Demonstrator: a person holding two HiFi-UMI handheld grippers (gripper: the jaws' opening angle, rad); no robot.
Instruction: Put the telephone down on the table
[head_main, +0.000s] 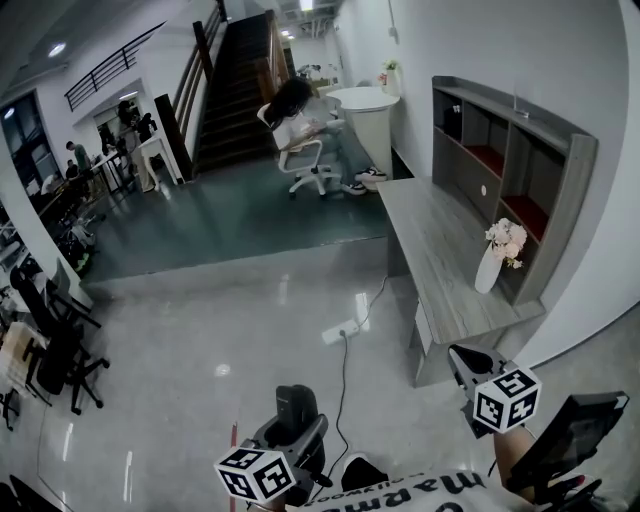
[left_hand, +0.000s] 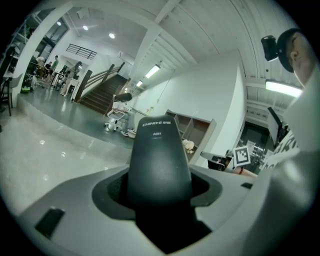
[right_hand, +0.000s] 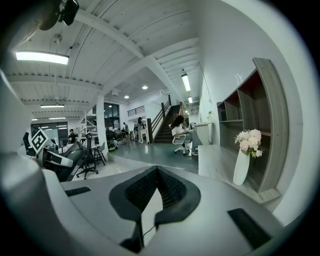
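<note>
Standing upright, telephone clamped between left gripper jaws.

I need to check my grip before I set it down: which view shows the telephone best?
The left gripper view: the telephone fills the middle, upright between the jaws of the left gripper. The head view shows only its dark upper part above that gripper. In the right gripper view I cannot make it out.
</note>
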